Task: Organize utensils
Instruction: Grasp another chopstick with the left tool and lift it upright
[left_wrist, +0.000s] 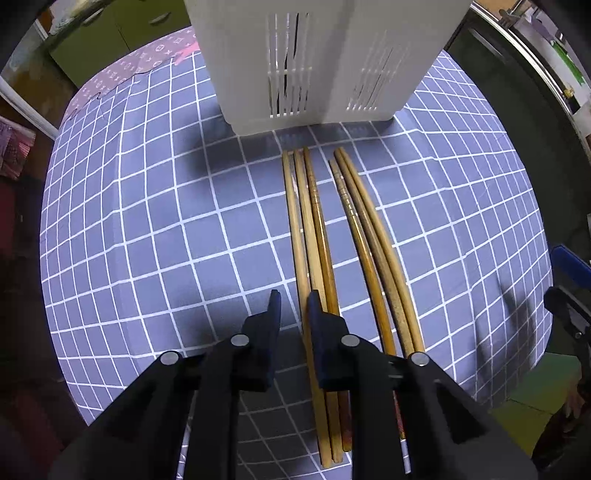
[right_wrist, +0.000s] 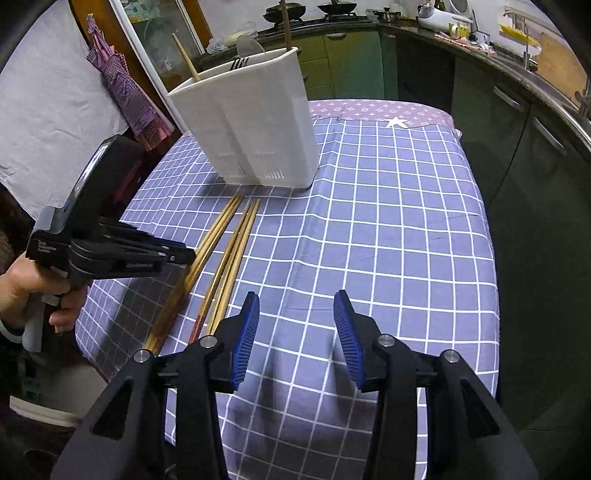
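Several wooden chopsticks (left_wrist: 314, 236) lie in two bundles on the checked tablecloth, pointing at a white slotted utensil holder (left_wrist: 310, 62). My left gripper (left_wrist: 294, 301) is open and hovers over the near end of the left bundle, its right finger above those sticks. In the right wrist view the chopsticks (right_wrist: 229, 254) lie at the left, the holder (right_wrist: 251, 122) stands behind them with a chopstick and utensils inside, and the left gripper (right_wrist: 184, 255) hangs over the sticks. My right gripper (right_wrist: 296, 306) is open and empty over bare cloth.
The blue checked cloth (right_wrist: 388, 229) covers a small table with edges near on the left and right. Green kitchen cabinets (right_wrist: 517, 122) and a counter run behind and to the right. A purple cloth (right_wrist: 122, 92) hangs at the left.
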